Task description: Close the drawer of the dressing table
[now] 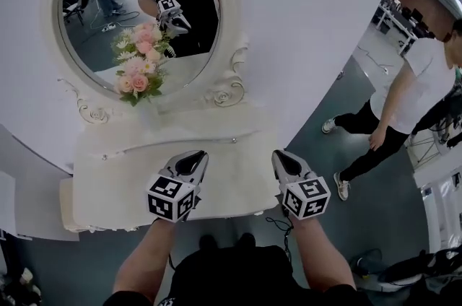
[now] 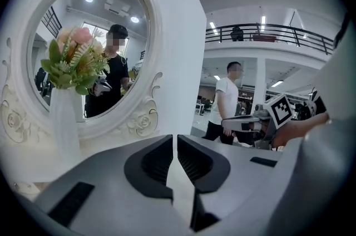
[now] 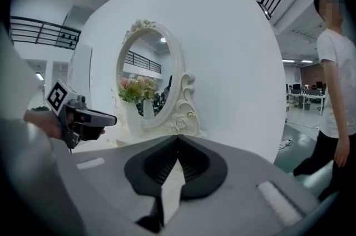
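The white dressing table [image 1: 130, 189] stands against the wall under an oval mirror [image 1: 137, 1]. Across its front runs a drawer seam with two small knobs [image 1: 233, 141]. The drawer front looks flush, with no gap showing. Both grippers hang in the air in front of the table and touch nothing. My left gripper [image 1: 189, 164] [image 2: 174, 137] shows only a thin slit between its pads and holds nothing. My right gripper [image 1: 285, 162] [image 3: 178, 139] has its tips together and is empty. Each gripper view also shows the other gripper from the side.
A white vase of pink flowers [image 1: 141, 59] stands on the table top before the mirror. A person in a white shirt [image 1: 411, 95] walks on the grey floor to the right. White boards lie at the table's left end [image 1: 29, 211].
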Motion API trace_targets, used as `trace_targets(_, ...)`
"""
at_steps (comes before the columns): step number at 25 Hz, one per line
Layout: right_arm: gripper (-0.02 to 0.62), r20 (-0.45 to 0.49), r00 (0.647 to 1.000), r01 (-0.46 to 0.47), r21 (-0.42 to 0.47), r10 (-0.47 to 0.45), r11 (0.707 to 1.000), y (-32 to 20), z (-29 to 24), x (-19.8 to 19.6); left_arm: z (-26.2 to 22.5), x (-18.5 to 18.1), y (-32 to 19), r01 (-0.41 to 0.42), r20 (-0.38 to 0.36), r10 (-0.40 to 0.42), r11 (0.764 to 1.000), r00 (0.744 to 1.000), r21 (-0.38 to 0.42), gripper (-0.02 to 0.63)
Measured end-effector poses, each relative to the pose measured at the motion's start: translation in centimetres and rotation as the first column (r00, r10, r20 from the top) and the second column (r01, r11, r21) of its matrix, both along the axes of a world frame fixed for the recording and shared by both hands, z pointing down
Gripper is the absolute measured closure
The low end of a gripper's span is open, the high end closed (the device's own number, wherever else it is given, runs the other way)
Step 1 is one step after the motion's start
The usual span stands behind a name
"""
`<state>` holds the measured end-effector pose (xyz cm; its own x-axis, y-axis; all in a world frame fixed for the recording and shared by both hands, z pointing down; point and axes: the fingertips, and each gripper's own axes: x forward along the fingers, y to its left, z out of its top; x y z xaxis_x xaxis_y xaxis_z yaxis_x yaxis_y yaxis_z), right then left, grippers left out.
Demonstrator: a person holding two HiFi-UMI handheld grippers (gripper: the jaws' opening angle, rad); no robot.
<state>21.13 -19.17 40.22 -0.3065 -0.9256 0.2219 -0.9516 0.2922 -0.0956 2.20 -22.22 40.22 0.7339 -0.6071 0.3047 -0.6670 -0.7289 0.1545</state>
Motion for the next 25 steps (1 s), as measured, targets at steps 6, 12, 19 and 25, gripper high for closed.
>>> trace_targets(6, 0.586, 0.009, 0.997, 0.077, 0.098, -0.078, 0.992, 2.6, -4.5, 1.8, -2.9, 1.1, 0.7, 0.05, -0.034, -0.049, 0.998, 0.998, 0.036, 0.577)
trace_targets(12, 0.588, 0.002, 0.995, 0.102, 0.187, -0.104, 0.977, 3.8, -8.0, 3.0, -5.0, 1.1, 1.2, 0.116, -0.056, -0.111, 0.99, 0.992, 0.079, 0.58)
trace_targets(19, 0.588, 0.048, 0.99, 0.124, 0.187, -0.135, 0.974, 3.2, -7.6, 3.0, -5.7, 0.5, 1.3, 0.162, -0.059, -0.157, 0.982, 0.986, 0.095, 0.583)
trace_targets(25, 0.588, 0.049, 0.987, 0.144, 0.186, -0.156, 0.972, 3.2, -7.6, 2.5, -5.7, 0.6, 1.5, 0.167, -0.057, -0.162, 0.981, 0.985, 0.101, 0.583)
